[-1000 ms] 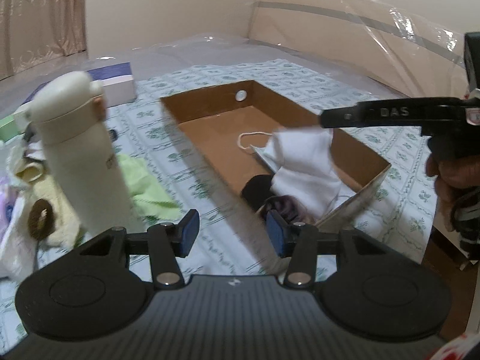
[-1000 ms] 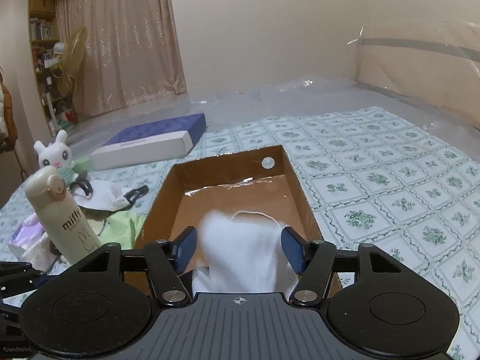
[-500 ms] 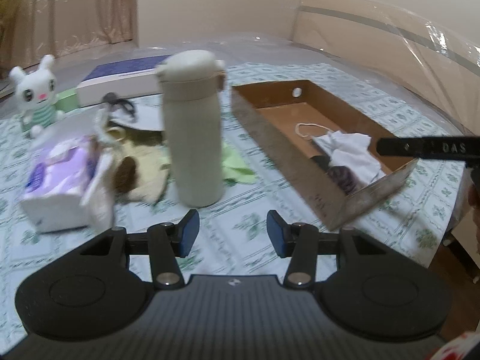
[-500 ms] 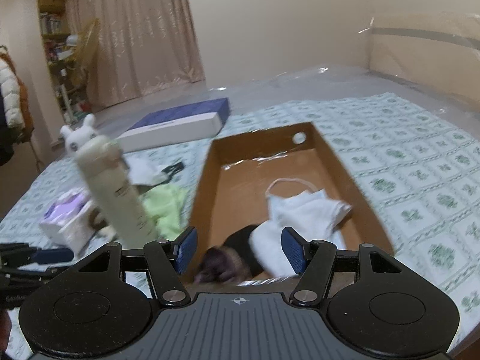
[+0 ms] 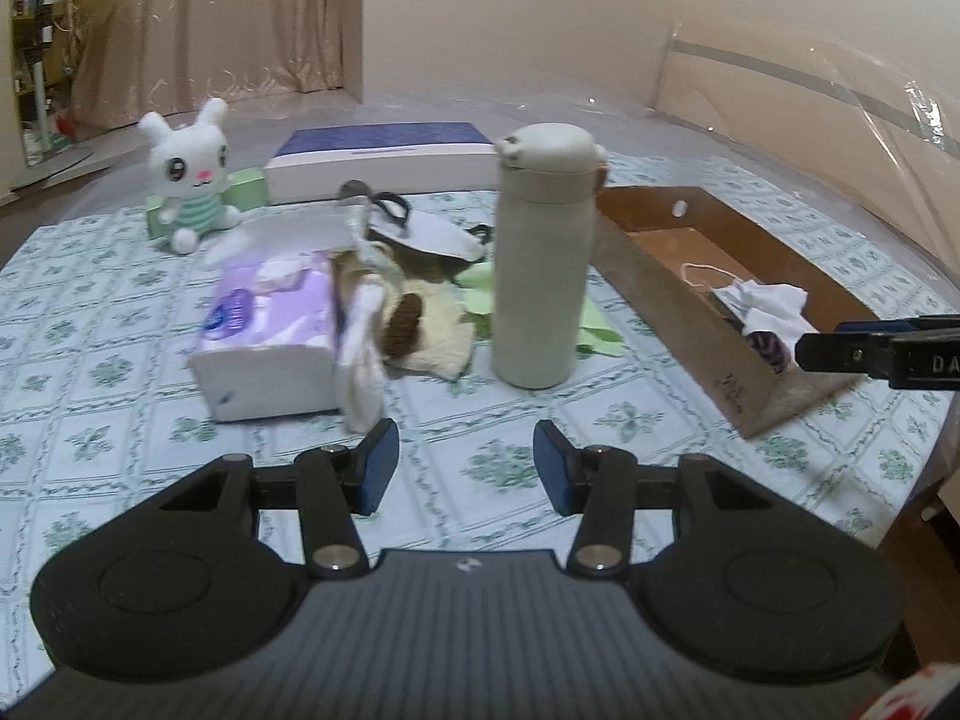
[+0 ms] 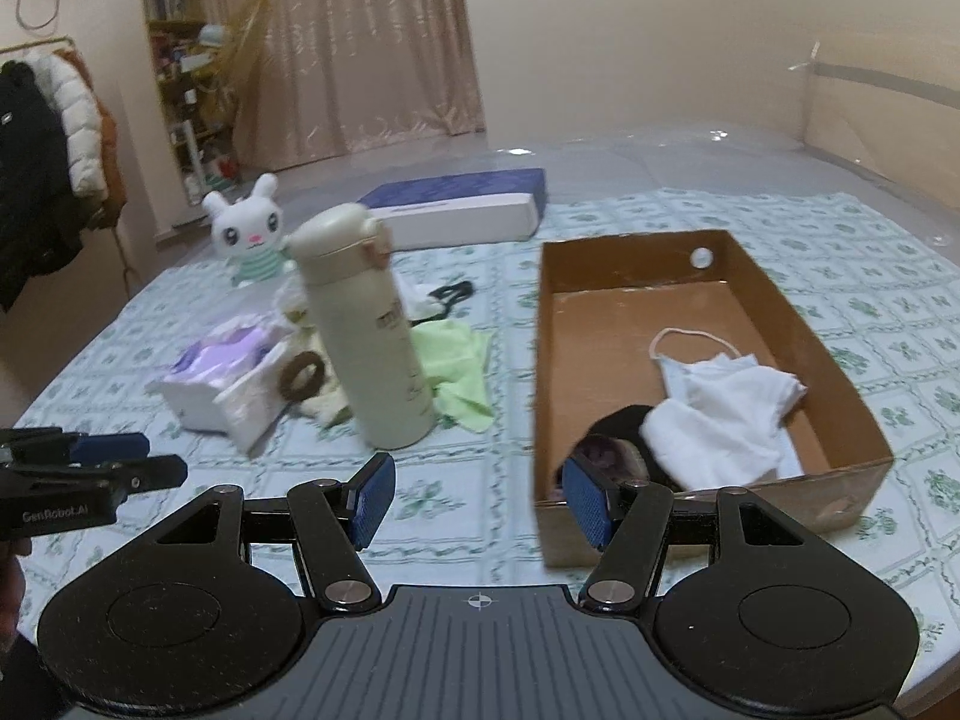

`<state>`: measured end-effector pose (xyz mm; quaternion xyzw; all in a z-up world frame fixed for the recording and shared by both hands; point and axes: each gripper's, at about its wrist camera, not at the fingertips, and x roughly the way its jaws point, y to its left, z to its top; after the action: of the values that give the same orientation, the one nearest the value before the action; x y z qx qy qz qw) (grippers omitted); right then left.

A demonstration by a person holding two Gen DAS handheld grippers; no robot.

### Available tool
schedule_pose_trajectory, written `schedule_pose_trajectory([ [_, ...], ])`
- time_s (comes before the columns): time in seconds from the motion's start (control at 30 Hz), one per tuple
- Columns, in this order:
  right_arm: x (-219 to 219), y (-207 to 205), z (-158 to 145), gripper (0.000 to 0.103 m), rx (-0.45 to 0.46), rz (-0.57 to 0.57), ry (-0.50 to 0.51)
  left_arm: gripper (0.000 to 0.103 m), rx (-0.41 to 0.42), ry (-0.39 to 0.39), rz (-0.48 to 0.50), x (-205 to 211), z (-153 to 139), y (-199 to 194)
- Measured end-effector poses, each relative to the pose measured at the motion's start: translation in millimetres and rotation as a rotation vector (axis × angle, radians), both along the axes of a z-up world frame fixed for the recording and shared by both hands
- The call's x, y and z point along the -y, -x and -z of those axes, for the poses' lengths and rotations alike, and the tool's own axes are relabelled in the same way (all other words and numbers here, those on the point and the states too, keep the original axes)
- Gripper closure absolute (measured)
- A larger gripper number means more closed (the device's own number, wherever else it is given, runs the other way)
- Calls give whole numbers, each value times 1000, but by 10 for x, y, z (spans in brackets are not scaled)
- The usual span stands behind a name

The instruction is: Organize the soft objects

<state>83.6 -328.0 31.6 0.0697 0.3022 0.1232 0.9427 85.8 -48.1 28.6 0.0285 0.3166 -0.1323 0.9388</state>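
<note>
A brown cardboard box (image 6: 840,378) (image 5: 654,267) holds a white cloth with a mask loop (image 6: 720,414) (image 5: 771,306) and dark soft items (image 6: 618,438). Left of it lie a green cloth (image 6: 459,372), a cream fluffy piece with a brown hair tie (image 5: 414,324) (image 6: 303,375), a white sock (image 5: 360,360) and a white bunny plush (image 5: 189,171) (image 6: 252,237). My left gripper (image 5: 465,465) is open and empty above the sheet. My right gripper (image 6: 477,498) is open and empty at the box's near left corner.
A cream thermos (image 5: 543,252) (image 6: 369,324) stands upright between the soft pile and the box. A purple tissue pack (image 5: 270,330) (image 6: 222,378), a blue-white flat box (image 5: 384,159) (image 6: 462,207) and a dark eye mask (image 5: 420,228) lie on the patterned sheet (image 5: 90,372).
The white cloth left my right gripper and now lies in the box; the right gripper pulled back. My left gripper swung left, from facing the box to facing the thermos and the soft pile.
</note>
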Motion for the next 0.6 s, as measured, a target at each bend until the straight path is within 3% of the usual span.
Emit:
schedule_pose_trajectory([
  [0.27, -273, 28, 0, 41, -1, -44, 22, 58, 28, -38, -61, -170, 69, -111],
  [0.6, -463, -146, 118, 41, -20, -57, 20, 58, 40, -74, -97, -218, 278, -526],
])
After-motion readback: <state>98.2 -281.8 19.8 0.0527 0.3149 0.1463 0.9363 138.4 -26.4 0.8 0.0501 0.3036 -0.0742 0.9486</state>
